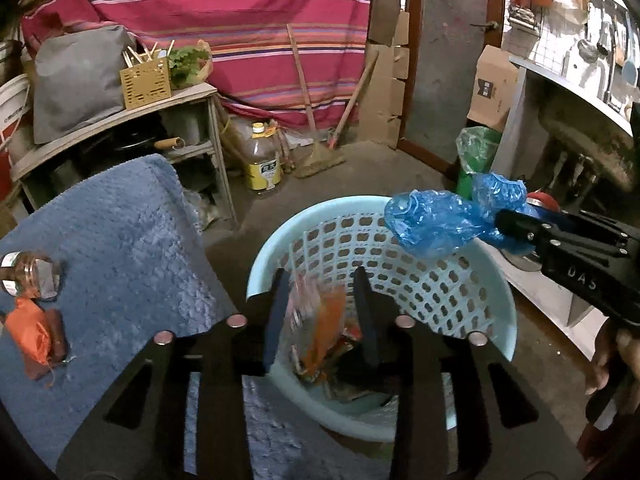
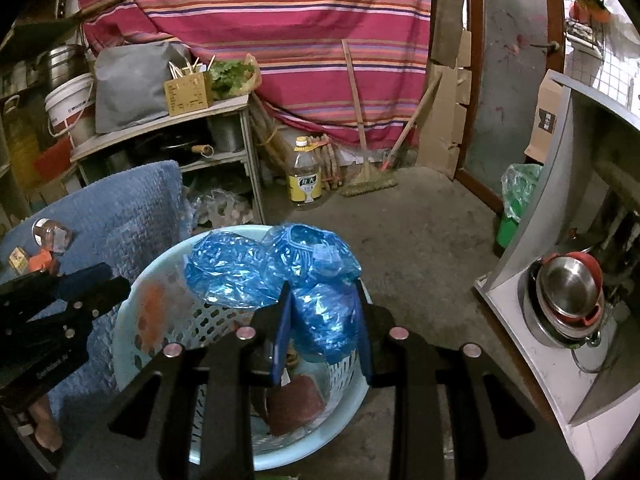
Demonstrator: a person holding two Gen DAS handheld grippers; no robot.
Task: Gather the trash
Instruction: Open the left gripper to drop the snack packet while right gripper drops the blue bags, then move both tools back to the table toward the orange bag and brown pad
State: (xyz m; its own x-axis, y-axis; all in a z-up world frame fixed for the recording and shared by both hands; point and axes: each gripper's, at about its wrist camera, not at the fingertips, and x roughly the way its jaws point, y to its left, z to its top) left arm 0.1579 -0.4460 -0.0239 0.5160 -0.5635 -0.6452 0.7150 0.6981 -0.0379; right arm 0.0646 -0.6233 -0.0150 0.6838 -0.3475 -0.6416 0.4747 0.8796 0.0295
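A light blue perforated basket (image 1: 472,280) stands on the floor beside a blue towel (image 1: 120,232). My left gripper (image 1: 322,280) is open over the basket, and a blurred orange and clear wrapper (image 1: 320,320) is between its fingers, falling into the basket. My right gripper (image 2: 322,292) is shut on blue plastic shoe covers (image 2: 256,264) and holds them over the basket's rim (image 2: 132,296); they also show in the left wrist view (image 1: 432,216). An orange wrapper (image 1: 30,332) and a jar (image 1: 30,272) lie on the towel.
A shelf unit (image 1: 120,120) with a grey bag and a yellow box stands behind the towel. An oil bottle (image 1: 262,160) and brooms lean near the striped curtain. A green bin (image 1: 476,160) and a cabinet with pots (image 2: 568,292) are at the right.
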